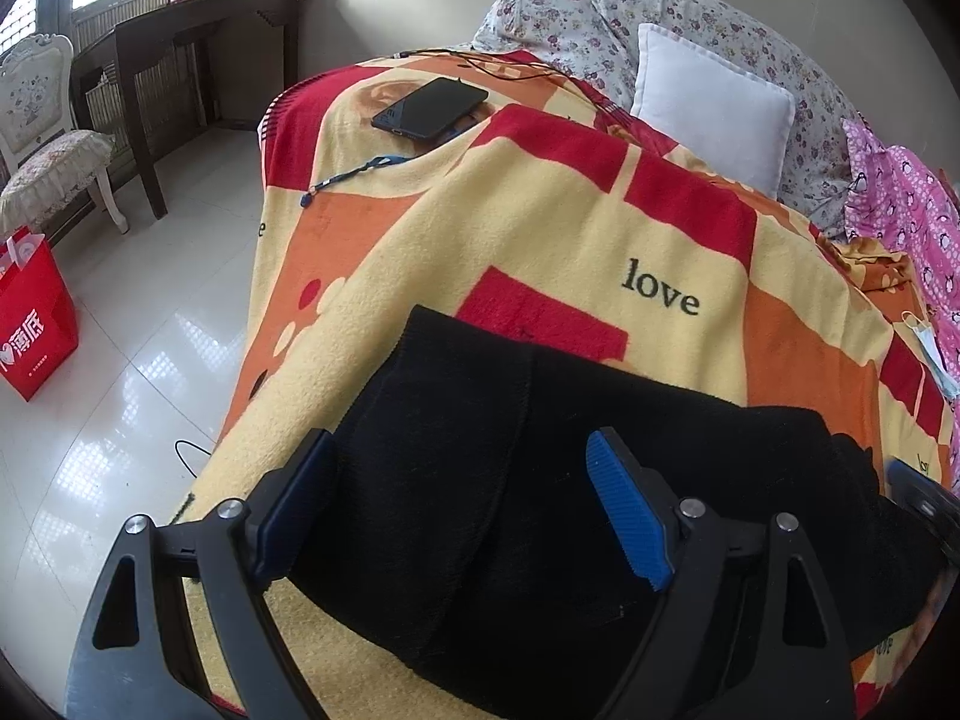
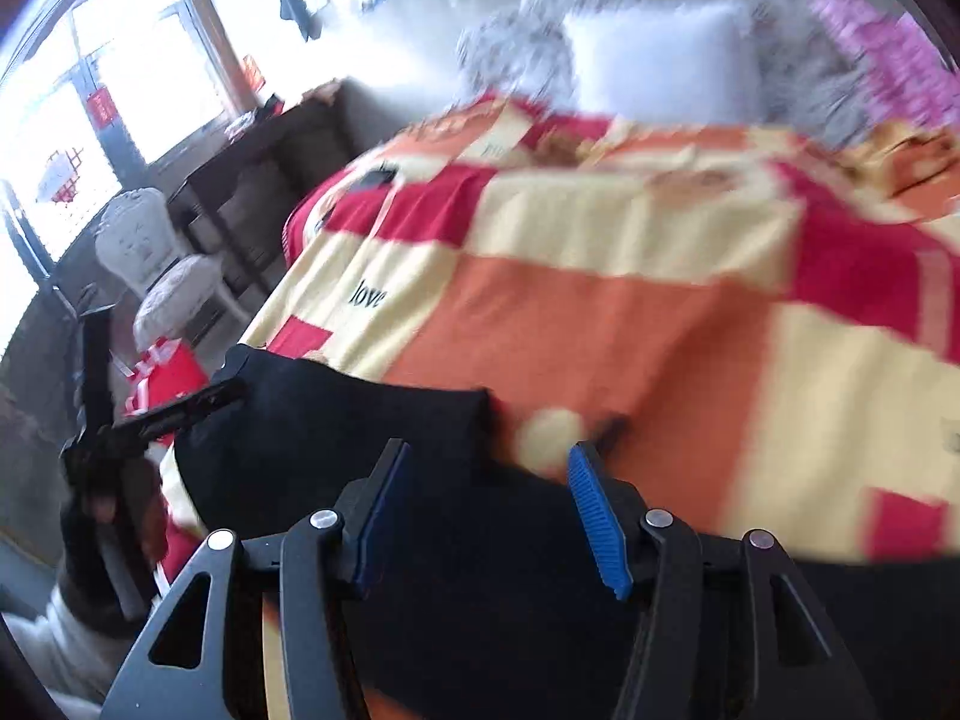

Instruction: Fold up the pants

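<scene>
The left gripper (image 1: 462, 504) hangs over the black pants (image 1: 480, 480), its blue pads spread wide with nothing pinched between them; the cloth lies flat beneath them, and whether the tips touch it I cannot tell. The pants lie folded on the patterned blanket (image 1: 540, 228) at the near edge of the bed, toward six o'clock in the left wrist view. Up at eleven o'clock a dark phone (image 1: 429, 107) rests on the blanket, and a white pillow (image 1: 714, 102) sits at one o'clock. The right gripper (image 2: 489, 510) stands roughly half open above the pants' right end, gripping nothing; this view is blurred.
</scene>
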Demonstrator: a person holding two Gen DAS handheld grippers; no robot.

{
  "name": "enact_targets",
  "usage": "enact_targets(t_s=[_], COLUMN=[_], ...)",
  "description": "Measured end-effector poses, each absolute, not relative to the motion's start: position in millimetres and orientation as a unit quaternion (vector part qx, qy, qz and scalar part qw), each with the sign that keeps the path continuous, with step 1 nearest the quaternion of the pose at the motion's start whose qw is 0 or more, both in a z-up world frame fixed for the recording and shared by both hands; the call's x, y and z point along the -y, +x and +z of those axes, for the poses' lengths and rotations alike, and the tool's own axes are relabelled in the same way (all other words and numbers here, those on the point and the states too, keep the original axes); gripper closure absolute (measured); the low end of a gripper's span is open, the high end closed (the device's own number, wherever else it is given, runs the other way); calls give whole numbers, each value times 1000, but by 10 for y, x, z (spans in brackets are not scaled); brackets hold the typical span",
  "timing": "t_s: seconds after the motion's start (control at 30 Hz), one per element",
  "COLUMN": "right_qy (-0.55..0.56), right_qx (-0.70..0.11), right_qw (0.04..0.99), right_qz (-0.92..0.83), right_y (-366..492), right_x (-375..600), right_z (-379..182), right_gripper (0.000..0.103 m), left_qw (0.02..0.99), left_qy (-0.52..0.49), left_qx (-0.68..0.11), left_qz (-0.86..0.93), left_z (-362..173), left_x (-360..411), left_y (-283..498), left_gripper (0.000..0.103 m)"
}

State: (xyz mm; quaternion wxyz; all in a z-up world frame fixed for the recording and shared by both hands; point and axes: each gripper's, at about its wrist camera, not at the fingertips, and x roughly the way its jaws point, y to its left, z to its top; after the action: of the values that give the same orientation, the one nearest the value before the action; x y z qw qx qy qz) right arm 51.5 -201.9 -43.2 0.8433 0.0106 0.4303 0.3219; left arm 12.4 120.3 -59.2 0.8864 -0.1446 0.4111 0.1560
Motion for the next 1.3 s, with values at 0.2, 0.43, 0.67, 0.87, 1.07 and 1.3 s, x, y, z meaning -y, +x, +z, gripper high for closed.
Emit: enact_targets(t_s=[0.2, 0.43, 0.67, 0.87, 1.07, 1.3], right_qy=[-6, -66, -43, -41, -46, -60], right_qx=[-442, -416, -392, -374, -393, -411], right_qw=[832, 862, 882, 876, 867, 865], right_qz=[336, 283, 256, 302, 304, 281], right_y=[733, 730, 635, 210, -47, -61], right_x=[1679, 1627, 1836, 1945, 2004, 2081], right_z=[-613, -560, -373, -136, -264, -559], right_gripper=[97, 97, 84, 72, 63, 58], left_qw=[888, 887, 893, 906, 911, 899], left_qy=[-139, -134, -127, -111, -86, -57], left_qx=[-411, -411, -399, -388, -393, -421], left_qz=[152, 163, 165, 131, 96, 105], left_z=[-599, -709, -541, -372, -363, -541], left_x=[-1194, -1178, -1119, -809, -409, -223], left_y=[160, 235, 157, 171, 283, 546], left_gripper=[18, 17, 17, 17, 17, 15])
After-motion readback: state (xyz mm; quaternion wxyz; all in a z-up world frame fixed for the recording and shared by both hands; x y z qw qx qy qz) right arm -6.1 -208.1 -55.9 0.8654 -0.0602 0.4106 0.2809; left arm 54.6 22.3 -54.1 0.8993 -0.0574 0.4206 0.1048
